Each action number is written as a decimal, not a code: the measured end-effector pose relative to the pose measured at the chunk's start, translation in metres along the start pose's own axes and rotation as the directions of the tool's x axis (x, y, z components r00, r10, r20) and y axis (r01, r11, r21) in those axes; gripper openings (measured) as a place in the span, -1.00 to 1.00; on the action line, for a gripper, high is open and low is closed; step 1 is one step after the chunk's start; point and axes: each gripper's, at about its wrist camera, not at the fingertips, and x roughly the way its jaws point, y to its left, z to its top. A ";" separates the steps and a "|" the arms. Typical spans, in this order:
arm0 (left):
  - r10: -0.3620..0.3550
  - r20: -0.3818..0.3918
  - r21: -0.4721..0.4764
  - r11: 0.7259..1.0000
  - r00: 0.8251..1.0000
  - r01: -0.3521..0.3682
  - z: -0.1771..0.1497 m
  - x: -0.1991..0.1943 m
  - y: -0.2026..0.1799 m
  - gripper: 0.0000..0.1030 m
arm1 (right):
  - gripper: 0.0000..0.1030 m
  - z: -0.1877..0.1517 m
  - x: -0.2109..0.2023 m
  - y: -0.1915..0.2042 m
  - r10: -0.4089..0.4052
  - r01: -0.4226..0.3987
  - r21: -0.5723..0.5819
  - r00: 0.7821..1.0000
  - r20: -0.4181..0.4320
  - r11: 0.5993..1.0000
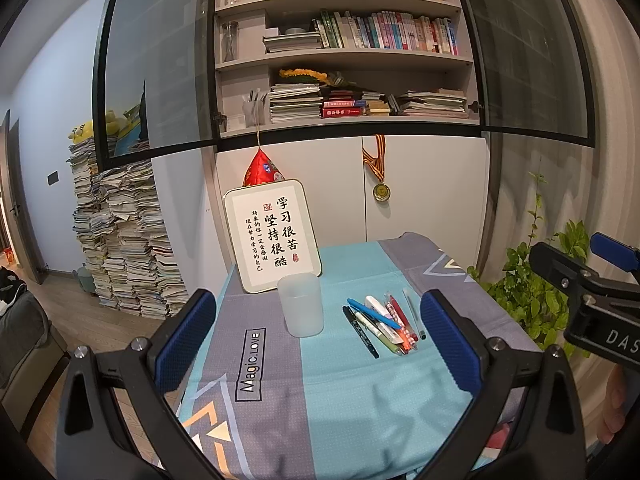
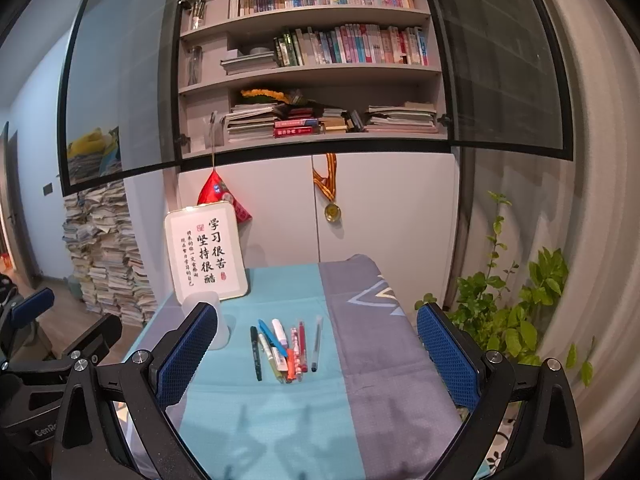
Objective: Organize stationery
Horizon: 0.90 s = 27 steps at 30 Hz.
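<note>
Left gripper [image 1: 320,336] is hovering above the near edge of the surface [image 1: 320,400], its 2 blue-padded fingers [image 1: 188,340] spreading wide and gripping nothing. Toward the back left, a framed calligraphy sign [image 1: 273,235] is leaning upright. Just in front of it, a frosted plastic cup [image 1: 302,304] is standing upright on the teal and grey cloth [image 1: 256,320]. Near the cup, on its right, a loose bunch of pens and markers [image 1: 384,326] is lying flat, the pens touching and overlapping, with a blue pen [image 1: 373,313] crossing the top. Right gripper [image 2: 318,354] is hovering over the near edge too, fingers [image 2: 448,352] wide apart and holding nothing, with the pens framed between them. Further right, a leafy green plant [image 2: 516,312] is standing beside the surface.
</note>
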 end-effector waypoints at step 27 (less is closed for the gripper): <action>0.001 -0.030 0.001 1.000 1.000 -0.001 -0.003 0.016 -0.002 0.98 | 0.95 -0.009 0.006 0.006 0.002 -0.002 -0.002 1.000 -0.018 1.000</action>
